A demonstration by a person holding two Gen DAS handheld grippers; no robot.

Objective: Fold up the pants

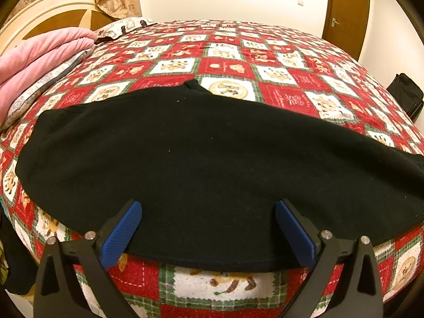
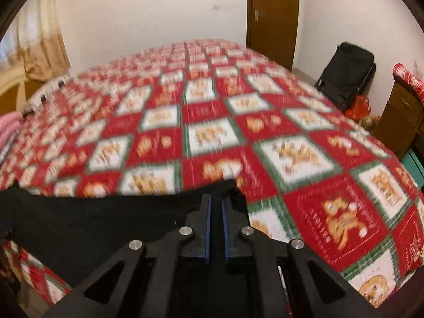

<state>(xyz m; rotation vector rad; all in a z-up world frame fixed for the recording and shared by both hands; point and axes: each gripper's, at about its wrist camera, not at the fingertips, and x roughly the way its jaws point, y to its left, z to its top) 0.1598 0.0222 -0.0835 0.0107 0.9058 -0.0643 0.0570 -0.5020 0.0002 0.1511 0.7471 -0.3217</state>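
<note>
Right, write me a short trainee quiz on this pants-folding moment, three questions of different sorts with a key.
1. True or false: the left gripper has its fingers spread wide over the black pants.
2. Multiple choice: the right gripper is A) wide open, B) shut on the pants' edge, C) out of view.
3. Fill in: the pants lie on a red, white and green checked ____.

Key: 1 true; 2 B; 3 bedspread.

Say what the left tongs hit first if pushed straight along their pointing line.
Probably the pants: the open left tongs straddle their near edge, with black cloth filling the line ahead. Depth is unclear.
</note>
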